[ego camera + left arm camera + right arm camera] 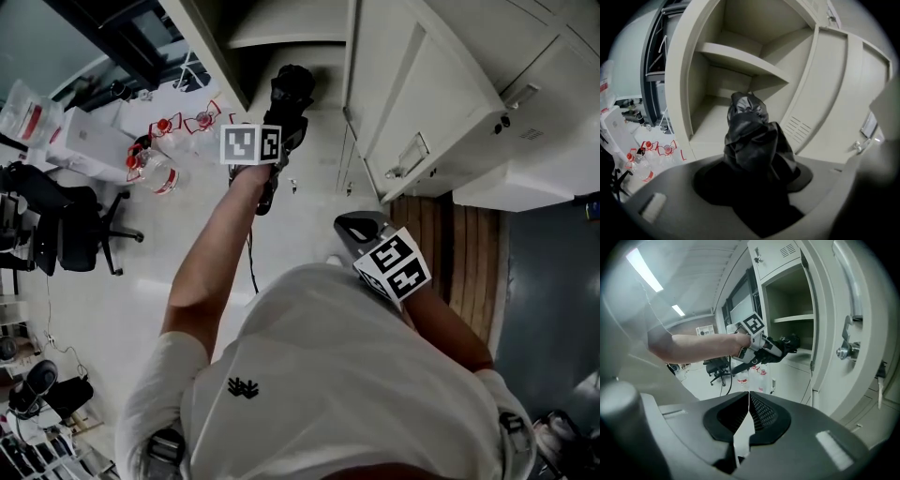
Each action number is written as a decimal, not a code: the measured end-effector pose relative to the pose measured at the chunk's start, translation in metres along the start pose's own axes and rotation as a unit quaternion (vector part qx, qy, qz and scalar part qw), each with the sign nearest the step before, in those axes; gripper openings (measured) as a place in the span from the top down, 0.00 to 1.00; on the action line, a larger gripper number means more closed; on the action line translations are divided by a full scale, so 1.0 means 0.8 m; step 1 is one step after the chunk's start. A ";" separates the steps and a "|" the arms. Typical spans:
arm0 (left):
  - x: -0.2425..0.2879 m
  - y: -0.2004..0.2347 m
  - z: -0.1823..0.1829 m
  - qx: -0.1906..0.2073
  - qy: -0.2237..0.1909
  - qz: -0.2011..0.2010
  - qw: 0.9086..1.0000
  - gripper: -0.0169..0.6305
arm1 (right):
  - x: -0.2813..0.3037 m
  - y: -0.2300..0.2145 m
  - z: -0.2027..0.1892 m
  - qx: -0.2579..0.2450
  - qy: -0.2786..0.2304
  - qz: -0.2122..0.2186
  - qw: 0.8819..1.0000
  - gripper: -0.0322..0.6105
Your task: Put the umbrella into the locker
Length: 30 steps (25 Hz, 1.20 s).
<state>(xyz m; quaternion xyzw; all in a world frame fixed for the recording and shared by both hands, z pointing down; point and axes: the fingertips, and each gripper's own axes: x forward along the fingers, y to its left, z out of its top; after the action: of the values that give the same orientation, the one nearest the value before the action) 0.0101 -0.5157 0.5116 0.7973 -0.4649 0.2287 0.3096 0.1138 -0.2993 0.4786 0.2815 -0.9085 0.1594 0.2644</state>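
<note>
left gripper (754, 187) clamps the umbrella (750, 136), likely light, soft, slippery (hold round its stiff core); right gripper (746, 427) pinched together, empty.

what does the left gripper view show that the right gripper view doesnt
Only the left gripper view: a close look down the left gripper, its jaws closed on the black folded umbrella.

Only the right gripper view: the right gripper with jaws together and nothing between them, the person's forearm, ceiling lights and a door latch.

Both: the umbrella, the open locker, its shelf, and water bottles on the floor.
</note>
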 end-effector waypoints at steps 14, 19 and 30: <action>0.085 0.043 0.087 -0.025 -0.004 0.049 0.998 0.50 | 0.012 -0.002 0.052 -0.036 -0.012 0.040 0.998 0.94; 0.111 0.054 0.110 -0.021 -0.002 0.069 0.997 0.50 | 0.012 -0.011 0.057 -0.041 -0.012 0.042 0.998 0.94; 0.155 0.080 0.126 -0.014 0.016 0.124 0.992 0.49 | 0.010 -0.017 0.051 -0.037 -0.003 0.056 0.998 0.94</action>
<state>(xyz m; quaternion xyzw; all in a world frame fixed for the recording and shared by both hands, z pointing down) 0.0190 -0.6851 0.5396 0.7255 -0.5581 0.2718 0.2971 0.1004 -0.3318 0.4523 0.2210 -0.9290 0.1391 0.2624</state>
